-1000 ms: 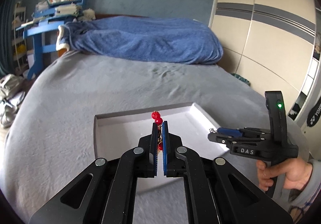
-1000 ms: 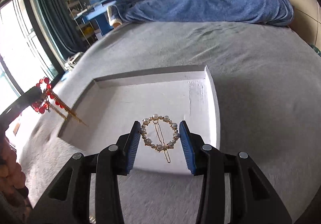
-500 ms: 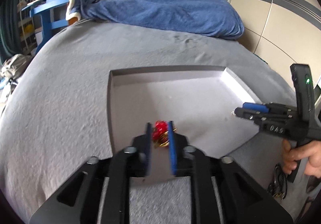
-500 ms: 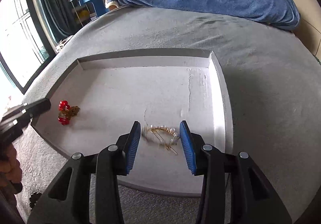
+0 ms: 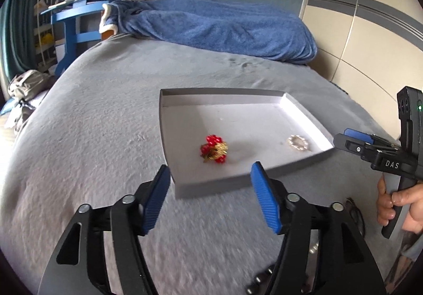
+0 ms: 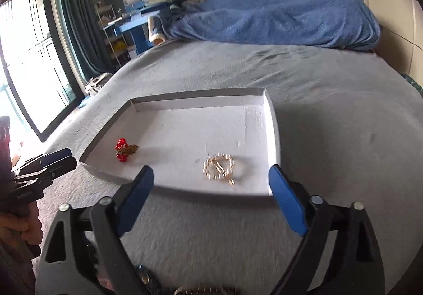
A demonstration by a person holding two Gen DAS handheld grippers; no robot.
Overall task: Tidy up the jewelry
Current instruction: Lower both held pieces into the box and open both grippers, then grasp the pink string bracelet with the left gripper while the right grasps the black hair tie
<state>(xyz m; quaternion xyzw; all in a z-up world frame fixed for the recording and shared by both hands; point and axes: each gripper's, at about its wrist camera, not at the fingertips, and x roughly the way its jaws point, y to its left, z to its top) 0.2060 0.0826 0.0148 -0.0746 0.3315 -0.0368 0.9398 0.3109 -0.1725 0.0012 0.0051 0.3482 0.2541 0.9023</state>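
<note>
Both claws, the left gripper [image 5: 210, 190] and right gripper [image 6: 211, 198], hang spread and empty short of the white tray [image 6: 273, 126] holding the red bead cluster [image 5: 214, 149] and pearl hair clip [image 6: 219, 168], so reaching for what may be more jewelry below them could nudge the light tray.

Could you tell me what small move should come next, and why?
Probably lower the open left tongs toward the loose pieces on the grey bedspread, since the red bead piece and pearl clip lie in the white tray.
</note>
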